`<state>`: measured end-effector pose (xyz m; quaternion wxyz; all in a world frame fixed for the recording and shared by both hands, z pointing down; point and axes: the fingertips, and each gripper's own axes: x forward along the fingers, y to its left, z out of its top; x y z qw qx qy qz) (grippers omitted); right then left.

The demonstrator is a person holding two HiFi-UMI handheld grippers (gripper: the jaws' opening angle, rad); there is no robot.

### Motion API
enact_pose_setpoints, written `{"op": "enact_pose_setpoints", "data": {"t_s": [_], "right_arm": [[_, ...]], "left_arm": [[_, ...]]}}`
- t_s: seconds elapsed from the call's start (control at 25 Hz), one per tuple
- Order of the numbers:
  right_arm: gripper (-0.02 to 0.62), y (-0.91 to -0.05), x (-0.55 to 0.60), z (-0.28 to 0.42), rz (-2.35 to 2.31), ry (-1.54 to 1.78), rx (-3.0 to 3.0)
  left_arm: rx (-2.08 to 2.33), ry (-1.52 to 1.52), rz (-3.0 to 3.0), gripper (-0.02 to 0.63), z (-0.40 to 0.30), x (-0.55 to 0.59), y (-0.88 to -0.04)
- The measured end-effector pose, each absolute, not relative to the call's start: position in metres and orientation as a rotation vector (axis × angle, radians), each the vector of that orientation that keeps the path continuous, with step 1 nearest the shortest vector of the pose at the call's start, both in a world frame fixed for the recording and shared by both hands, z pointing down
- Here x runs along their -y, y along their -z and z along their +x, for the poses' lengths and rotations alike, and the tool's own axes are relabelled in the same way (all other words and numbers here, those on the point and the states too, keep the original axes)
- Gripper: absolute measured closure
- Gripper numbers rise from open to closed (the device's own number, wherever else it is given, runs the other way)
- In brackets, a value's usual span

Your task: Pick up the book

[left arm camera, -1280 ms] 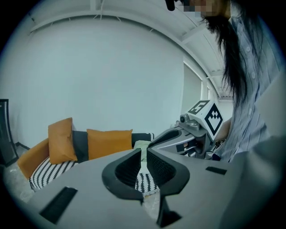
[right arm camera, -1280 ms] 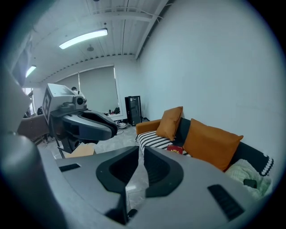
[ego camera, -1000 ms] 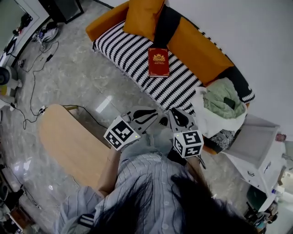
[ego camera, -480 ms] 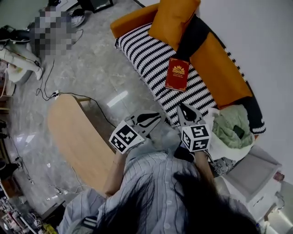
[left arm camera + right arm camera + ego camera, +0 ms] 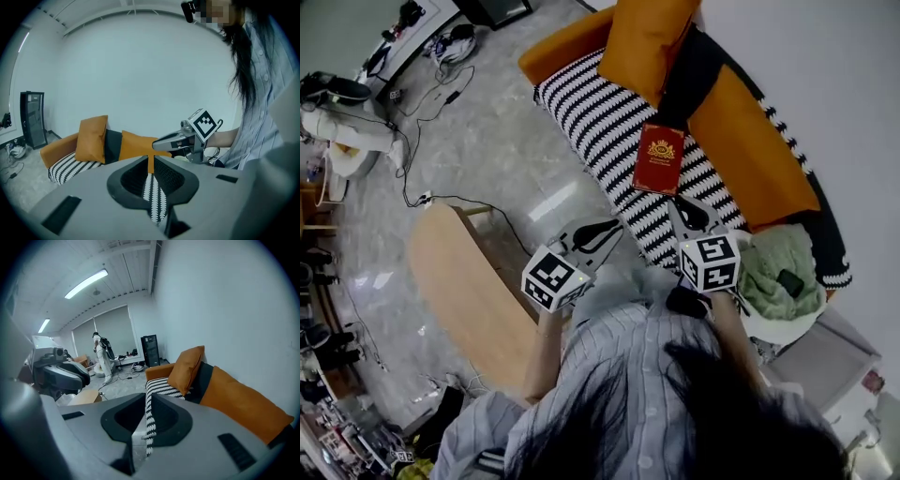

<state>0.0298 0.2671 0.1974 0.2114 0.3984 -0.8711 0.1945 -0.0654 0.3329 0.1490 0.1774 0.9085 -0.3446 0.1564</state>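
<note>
Now closer: over last second both grippers advanced toward sofa. Right gripper [image 5: 686,211] tip near red hardcover book with gold emblem [image 5: 659,159], just short of its near edge, not touching. Left gripper [image 5: 609,230] trails, nearer and left. Book flat on black-and-white striped sofa seat [image 5: 591,112]. Both jaw pairs pressed together, empty; likely must spread before grasp.
</note>
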Motion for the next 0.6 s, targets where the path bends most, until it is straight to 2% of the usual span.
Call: {"op": "enact_pose_setpoints", "data": {"t_s": [0.6], "right_arm": [[0.548,-0.23,-0.252,0.093,1.164,-0.665,2.345]], "left_arm": [[0.887,-0.483,2.536,0.558,-0.011,-0.284,-0.184]]}}
